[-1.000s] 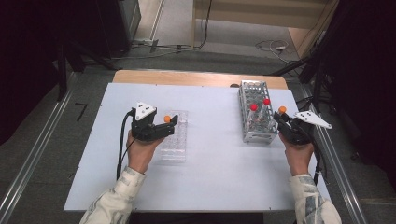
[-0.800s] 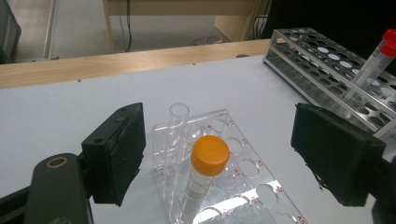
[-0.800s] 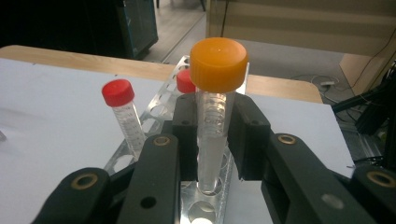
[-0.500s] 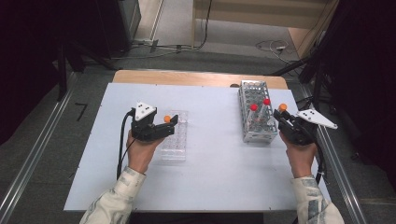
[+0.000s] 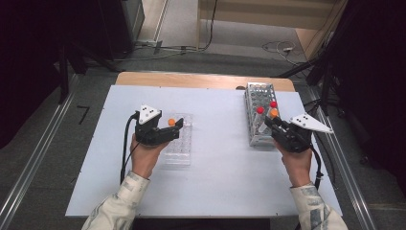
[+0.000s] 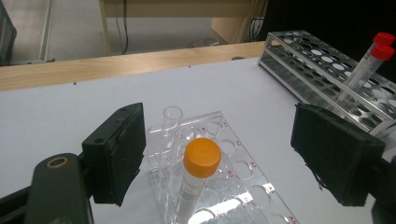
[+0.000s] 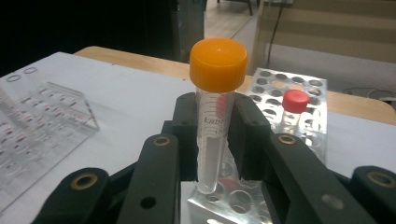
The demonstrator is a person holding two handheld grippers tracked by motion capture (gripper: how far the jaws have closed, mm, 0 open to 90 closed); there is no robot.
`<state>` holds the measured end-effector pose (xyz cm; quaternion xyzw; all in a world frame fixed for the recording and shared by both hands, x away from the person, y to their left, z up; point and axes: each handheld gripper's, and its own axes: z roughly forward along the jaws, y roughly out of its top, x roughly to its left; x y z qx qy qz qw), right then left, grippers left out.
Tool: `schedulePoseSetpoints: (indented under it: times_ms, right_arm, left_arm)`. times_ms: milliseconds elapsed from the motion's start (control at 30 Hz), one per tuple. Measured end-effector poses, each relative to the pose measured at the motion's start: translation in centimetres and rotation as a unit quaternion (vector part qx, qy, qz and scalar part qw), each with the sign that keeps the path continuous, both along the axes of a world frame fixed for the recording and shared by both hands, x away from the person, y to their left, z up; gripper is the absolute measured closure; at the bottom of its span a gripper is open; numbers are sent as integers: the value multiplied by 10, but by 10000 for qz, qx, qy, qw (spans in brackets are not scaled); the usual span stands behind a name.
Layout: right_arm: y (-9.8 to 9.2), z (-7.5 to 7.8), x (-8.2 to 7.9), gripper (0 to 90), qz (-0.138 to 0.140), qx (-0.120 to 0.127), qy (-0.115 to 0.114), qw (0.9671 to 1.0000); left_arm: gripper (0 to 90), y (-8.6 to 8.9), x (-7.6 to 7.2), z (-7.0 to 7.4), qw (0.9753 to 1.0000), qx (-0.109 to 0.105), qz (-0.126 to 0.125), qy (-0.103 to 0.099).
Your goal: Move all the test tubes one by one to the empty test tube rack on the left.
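My left gripper [image 5: 173, 130] [image 6: 224, 144] stands open, its jaws wide apart on either side of an orange-capped tube [image 6: 201, 161] [image 5: 171, 122] that stands upright in a clear plastic rack [image 5: 181, 146] [image 6: 243, 186]. An empty clear tube [image 6: 171, 122] sits in the same rack. My right gripper [image 5: 271, 122] [image 7: 214, 123] is shut on a second orange-capped tube [image 7: 217, 60] [image 5: 274, 113]. It holds this tube upright over the near end of a metal rack [image 5: 258, 96] [image 7: 280, 84]. Two red-capped tubes [image 5: 260, 110] [image 7: 295, 103] stand in that rack.
The white table top [image 5: 215, 172] runs to a wooden strip [image 5: 191, 79] at its far edge. The metal rack has several empty holes. Dark stands and cables [image 5: 330, 72] lie beyond the table's right side.
My right gripper has shifted a little to the left with its orange-capped tube, coming over the metal rack. The left gripper has stayed where it was.
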<state>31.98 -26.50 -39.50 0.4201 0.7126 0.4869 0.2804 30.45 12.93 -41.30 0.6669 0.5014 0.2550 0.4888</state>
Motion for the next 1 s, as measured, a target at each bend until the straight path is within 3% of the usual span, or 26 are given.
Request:
schedulePoseSetpoints:
  times_ms: [200,433,1000]
  right_arm:
    - [22,-5,-6,708,334,-76,56,9994]
    - [46,-20,-9,708,677,-87,285,9973]
    - [84,-41,-20,709,1145,-432,408,9916]
  left_arm:
    - [182,-2,-1,1,10000,-28,-29,-18]
    - [185,-6,-3,2,9999,-21,-128,-45]
    - [187,-29,-10,0,9987,87,-498,-41]
